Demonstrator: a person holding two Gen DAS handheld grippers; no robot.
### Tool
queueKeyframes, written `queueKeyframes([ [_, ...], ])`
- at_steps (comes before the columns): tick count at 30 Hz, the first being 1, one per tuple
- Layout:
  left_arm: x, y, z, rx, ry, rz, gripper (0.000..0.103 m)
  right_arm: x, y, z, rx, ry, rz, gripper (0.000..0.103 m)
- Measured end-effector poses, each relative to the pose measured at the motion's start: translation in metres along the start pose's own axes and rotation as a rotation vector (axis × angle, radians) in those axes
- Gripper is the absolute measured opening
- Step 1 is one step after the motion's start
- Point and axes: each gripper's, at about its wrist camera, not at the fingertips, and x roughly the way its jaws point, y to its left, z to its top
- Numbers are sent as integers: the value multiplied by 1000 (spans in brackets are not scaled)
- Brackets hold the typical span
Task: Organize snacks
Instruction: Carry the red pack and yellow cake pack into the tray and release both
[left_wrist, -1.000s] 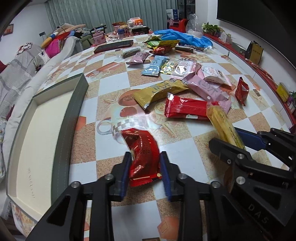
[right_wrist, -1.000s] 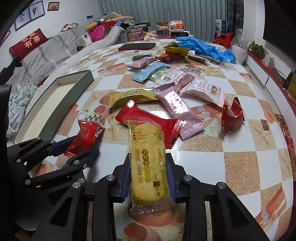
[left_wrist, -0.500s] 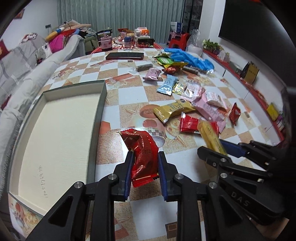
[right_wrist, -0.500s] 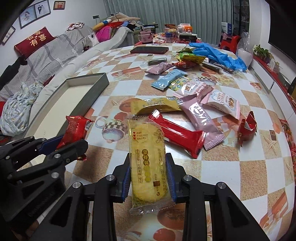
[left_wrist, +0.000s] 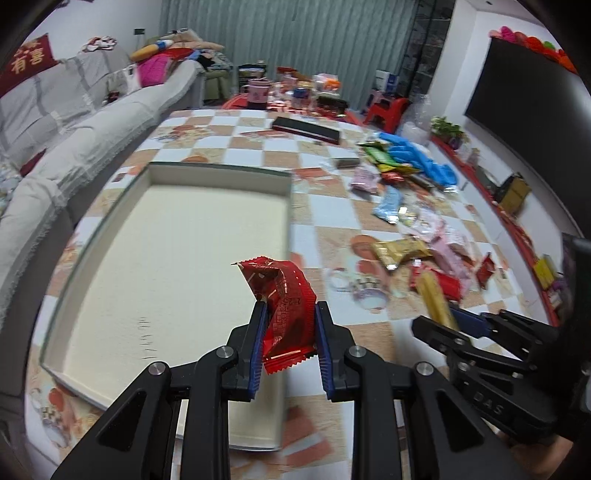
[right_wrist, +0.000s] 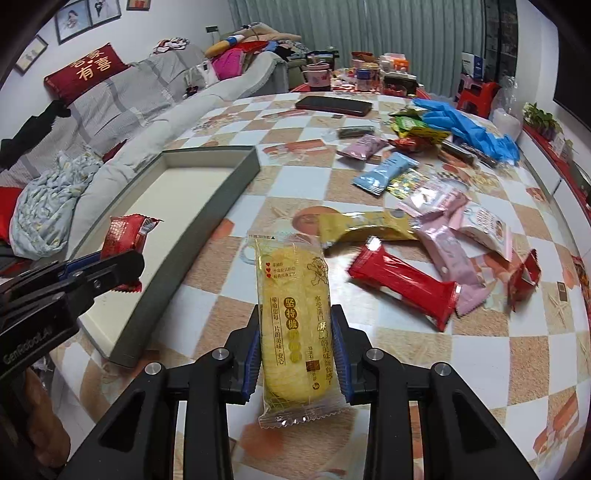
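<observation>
Pinching crinkly red packet (left_wrist: 287, 310) (foil), left gripper (left_wrist: 288, 347) above shallow tray (left_wrist: 221, 173).

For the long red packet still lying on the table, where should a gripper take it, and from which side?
Grip the long red packet across its narrow width near the middle, coming from above. It lies flat and diagonal, so jaws must turn to straddle its long sides; its near side is open, while a pink packet crowds its far end.

Centre frame in the left wrist view, a crinkled red snack wrapper (left_wrist: 286, 306) sits between blue finger pads (left_wrist: 257, 352). At left, the tray (left_wrist: 110, 236) is grey outside, cream inside. The tablecloth (right_wrist: 369, 199) is checkered white and tan. The cracker packet (right_wrist: 293, 325) is yellow.
</observation>
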Motion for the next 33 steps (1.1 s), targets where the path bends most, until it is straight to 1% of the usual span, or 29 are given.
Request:
queueKeyframes([
  [3,-3,18,2,-28,0,44,27,3,23,5,-48,-1,19,35],
  [7,-2,35,3,-21,11,139,27,8,53,15,-97,0,60,35],
  [10,4,48,3,-28,39,176,27,16,74,25,-131,0,80,35],
  [13,9,59,5,-31,57,197,27,25,89,35,-147,6,91,35],
  [20,23,78,23,-28,83,213,27,49,105,56,-144,31,85,35],
  [27,48,92,41,-44,147,194,27,67,103,77,-108,56,76,35],
  [33,60,101,58,-51,163,191,27,81,106,96,-106,66,62,35],
])
